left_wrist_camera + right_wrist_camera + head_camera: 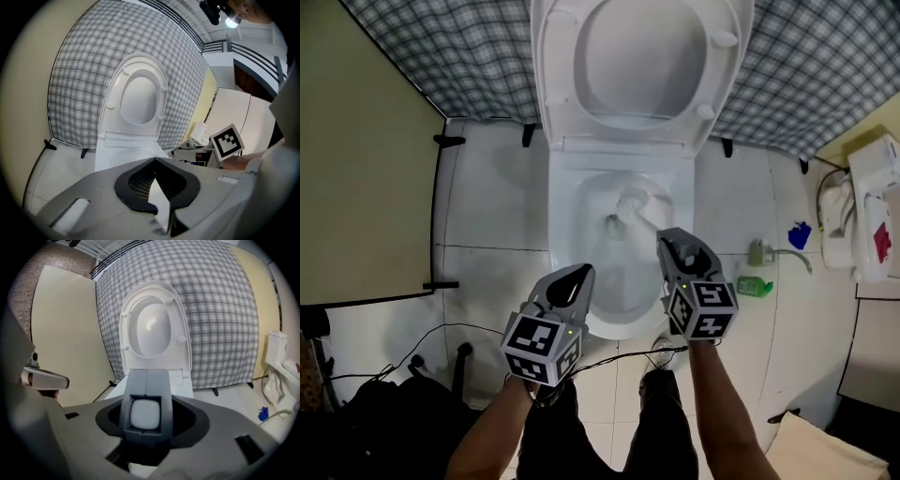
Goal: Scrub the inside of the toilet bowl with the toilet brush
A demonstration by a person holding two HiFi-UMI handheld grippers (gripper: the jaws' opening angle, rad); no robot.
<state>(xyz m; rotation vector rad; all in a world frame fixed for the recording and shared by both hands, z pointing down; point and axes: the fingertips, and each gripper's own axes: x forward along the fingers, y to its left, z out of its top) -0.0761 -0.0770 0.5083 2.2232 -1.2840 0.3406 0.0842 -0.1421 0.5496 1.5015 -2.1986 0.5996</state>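
The white toilet (565, 220) stands with its lid (642, 56) raised against the checked wall. A white toilet brush (628, 208) reaches into the bowl from the right. My right gripper (677, 246) is over the bowl's right rim, shut on the brush's handle. In the right gripper view that handle shows as a grey block with a white face (146, 397) between the jaws of the right gripper (146, 420). My left gripper (576, 279) hangs over the bowl's front left rim, jaws together and nothing in them. In its own view the left gripper (154, 161) points at the toilet (124, 157).
A green bottle (754, 286), a small blue thing (800, 234) and a white unit (874, 211) sit on the floor at the right. Black cables (441, 330) and a dark bag (384, 422) lie at the lower left. A beige partition (356, 178) closes the left side.
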